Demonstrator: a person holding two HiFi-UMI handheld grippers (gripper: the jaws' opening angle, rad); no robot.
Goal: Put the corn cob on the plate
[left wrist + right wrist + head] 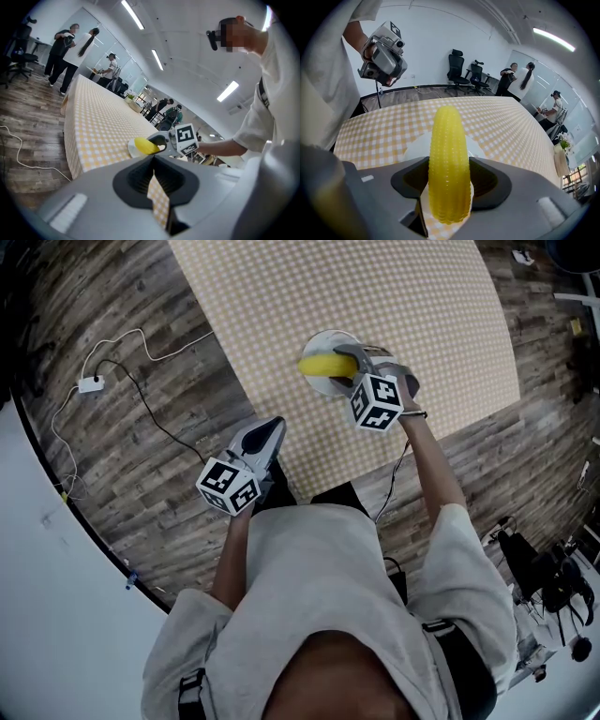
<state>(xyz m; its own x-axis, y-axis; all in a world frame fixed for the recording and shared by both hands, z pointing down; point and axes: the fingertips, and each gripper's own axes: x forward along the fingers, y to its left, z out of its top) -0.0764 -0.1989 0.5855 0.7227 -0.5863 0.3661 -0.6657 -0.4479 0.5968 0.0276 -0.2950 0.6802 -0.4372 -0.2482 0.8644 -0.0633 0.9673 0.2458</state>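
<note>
- Right tool [449, 183]: jaws pinching the corn cob [449, 159] at its lower half, one jaw on each side, the cob's tip pointing away from the tool.
- Corn cob: held over the white plate [325, 337]; whether it touches the plate cannot be told.
- Plate: standing on the checked worktop [375, 287], near its front edge.
- Left tool [153, 161]: jaws pressed together at the tips, nothing between them, held at the worktop's edge, well apart from the plate.
- Wood floor [141, 437]: a white cable [56, 427] lying beside the worktop.
</note>
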